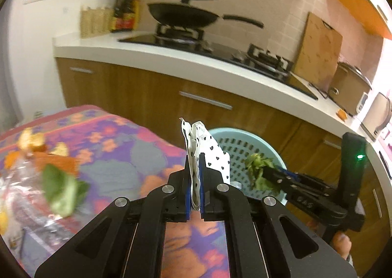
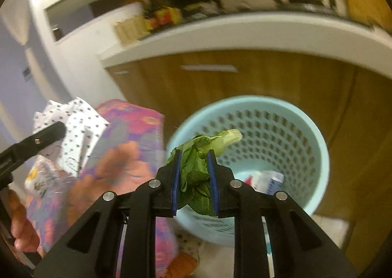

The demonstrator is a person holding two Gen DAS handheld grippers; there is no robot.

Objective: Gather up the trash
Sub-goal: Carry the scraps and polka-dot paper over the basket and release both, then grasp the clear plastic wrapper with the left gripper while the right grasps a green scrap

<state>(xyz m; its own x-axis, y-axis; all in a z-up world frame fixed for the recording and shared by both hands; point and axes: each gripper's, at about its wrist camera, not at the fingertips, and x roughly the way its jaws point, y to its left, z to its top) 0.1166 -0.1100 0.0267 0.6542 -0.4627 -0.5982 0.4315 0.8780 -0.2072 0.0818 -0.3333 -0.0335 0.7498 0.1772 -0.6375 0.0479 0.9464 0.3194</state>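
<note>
My left gripper (image 1: 195, 167) is shut on a white paper wrapper with black hearts (image 1: 210, 153), held above the edge of the floral tablecloth (image 1: 117, 150); the wrapper also shows in the right wrist view (image 2: 78, 128). My right gripper (image 2: 194, 163) is shut on a green leafy vegetable scrap (image 2: 198, 167), held over the near rim of the light blue perforated trash basket (image 2: 306, 131). The basket (image 1: 240, 148) and the right gripper (image 1: 265, 175) with the greens also show in the left wrist view. A carton (image 2: 269, 180) lies inside the basket.
More scraps lie on the table at left: a green leaf (image 1: 63, 187), orange peel (image 1: 56, 158), a clear plastic bag (image 1: 19, 185). Behind stand wooden cabinets (image 1: 196, 96), a white counter with a stove and black wok (image 1: 183, 16), a cutting board (image 1: 316, 50).
</note>
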